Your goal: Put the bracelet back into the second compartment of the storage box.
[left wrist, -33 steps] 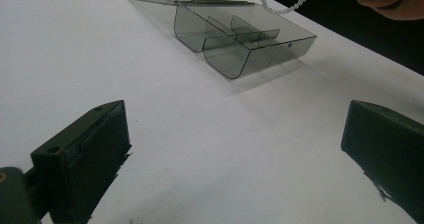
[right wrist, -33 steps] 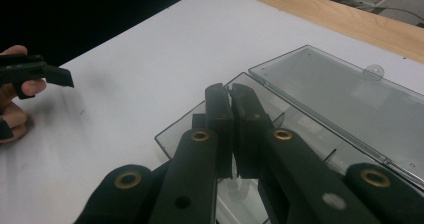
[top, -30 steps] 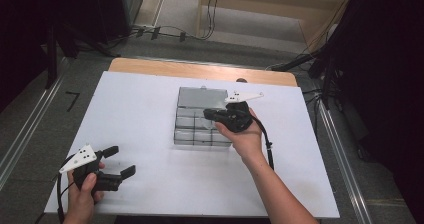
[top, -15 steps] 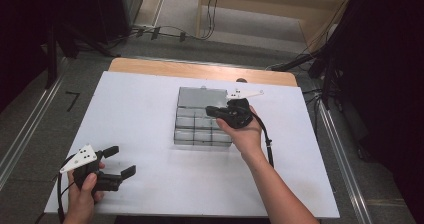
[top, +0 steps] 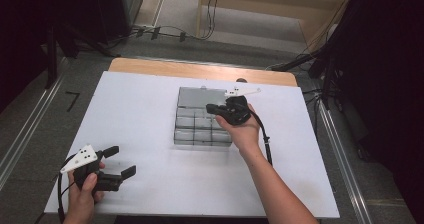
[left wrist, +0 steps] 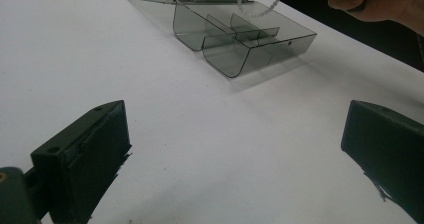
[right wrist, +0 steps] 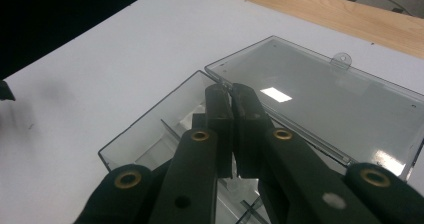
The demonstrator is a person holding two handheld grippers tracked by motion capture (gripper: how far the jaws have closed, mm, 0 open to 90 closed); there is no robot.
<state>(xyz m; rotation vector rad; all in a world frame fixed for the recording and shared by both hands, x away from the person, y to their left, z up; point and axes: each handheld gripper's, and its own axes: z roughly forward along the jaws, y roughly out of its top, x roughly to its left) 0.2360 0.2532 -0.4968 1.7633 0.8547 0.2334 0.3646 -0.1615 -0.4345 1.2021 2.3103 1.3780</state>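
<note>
High view puts the clear compartment box (top: 202, 121) mid-table, lid flat behind it, directly under the right gripper (top: 216, 109), jaws pressed together, while the left gripper (top: 122, 162) waits wide apart, well away.

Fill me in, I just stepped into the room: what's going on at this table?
A person holds a gripper in each hand over a white table. The right gripper, jaws together, hangs over a clear plastic compartment box whose lid lies open flat behind it. A string of white beads dangles above the box, apparently pinched by that gripper. The left gripper waits near the table's front left corner with its jaws wide apart and nothing between them.
</note>
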